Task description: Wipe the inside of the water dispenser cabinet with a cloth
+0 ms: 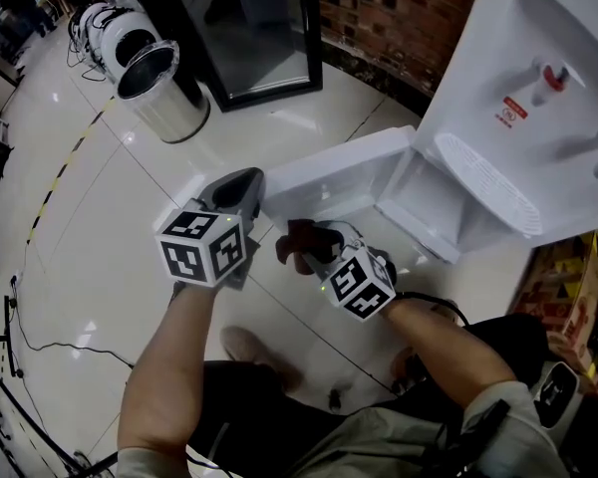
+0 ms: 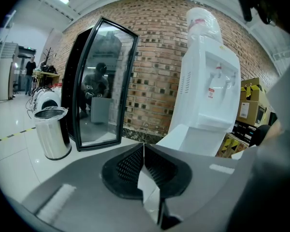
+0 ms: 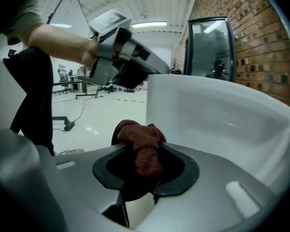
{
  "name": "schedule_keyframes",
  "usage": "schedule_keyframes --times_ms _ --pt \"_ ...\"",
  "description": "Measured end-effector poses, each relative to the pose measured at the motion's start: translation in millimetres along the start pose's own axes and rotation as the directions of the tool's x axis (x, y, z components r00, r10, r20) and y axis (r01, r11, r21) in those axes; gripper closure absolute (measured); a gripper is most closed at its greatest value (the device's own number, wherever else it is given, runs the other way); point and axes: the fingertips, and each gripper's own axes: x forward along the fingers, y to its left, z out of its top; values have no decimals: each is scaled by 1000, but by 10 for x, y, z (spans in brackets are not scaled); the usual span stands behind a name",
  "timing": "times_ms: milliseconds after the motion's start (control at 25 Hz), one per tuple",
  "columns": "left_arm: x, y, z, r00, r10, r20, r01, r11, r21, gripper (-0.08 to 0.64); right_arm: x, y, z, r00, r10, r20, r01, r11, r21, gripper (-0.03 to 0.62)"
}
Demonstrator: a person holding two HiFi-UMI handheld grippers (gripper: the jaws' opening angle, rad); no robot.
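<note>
Right gripper view: the right gripper (image 3: 142, 153) has its fingers (image 3: 178, 170) clamped on a bunched brown-red cloth (image 3: 137, 132), held just in front of the open white cabinet door (image 1: 329, 172), outside the cabinet (image 1: 429, 202). The left gripper (image 2: 144, 151) is pinched fully together at the door's outer end. The water dispenser (image 1: 538, 88) has a red-and-white sticker (image 1: 514, 112) by the red tap, too small to read.
</note>
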Motion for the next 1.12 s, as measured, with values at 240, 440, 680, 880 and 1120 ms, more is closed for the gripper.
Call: schedule_keyframes --times_ms 240,440,680,880,1120 --pt "12 31 27 1000 6 6 -6 1000 -9 560 355 163 71 999 42 -21 -43 999 -24 453" --pt "15 30 28 1000 0 13 0 1000 -8 560 594 81 77 999 27 -35 -28 999 -19 453" --pt "37 50 48 1000 8 20 -8 1000 -22 560 622 -45 3 999 -7 -45 6 1000 -13 454" --pt "30 57 53 1000 10 26 -9 999 -33 560 595 -227 -99 996 -58 -70 58 998 2 454" --pt "37 43 44 1000 7 25 -6 999 -35 560 573 -618 -255 983 -155 -96 163 984 77 456"
